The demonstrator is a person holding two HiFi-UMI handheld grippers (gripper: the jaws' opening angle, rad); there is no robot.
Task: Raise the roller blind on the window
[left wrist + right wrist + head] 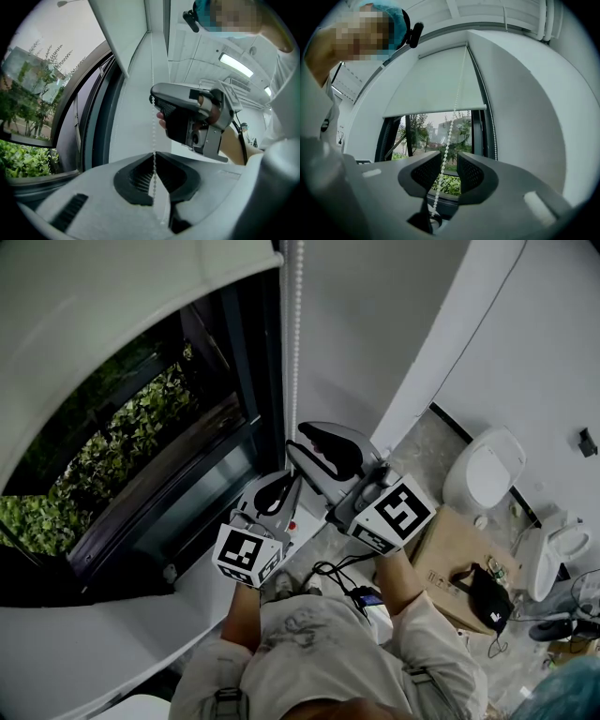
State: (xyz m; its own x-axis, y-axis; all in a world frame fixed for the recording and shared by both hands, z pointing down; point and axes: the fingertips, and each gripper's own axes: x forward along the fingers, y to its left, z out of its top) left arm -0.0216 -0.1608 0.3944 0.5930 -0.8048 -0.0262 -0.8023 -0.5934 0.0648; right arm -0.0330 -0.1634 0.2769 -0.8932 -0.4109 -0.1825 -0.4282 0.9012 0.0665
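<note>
Window (422, 131) backdrop, white bead chain (153, 133) clamped in left hand-held gripper (154, 155), passing between right hand-held gripper's (449, 163) parted jaws at one o'clock.

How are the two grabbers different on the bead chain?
The left gripper has its jaws pinched shut on the bead chain. The right gripper has its jaws wide apart, and the chain hangs loose between them. The right gripper also sits higher up the chain than the left gripper. Both have the chain between their jaws.
</note>
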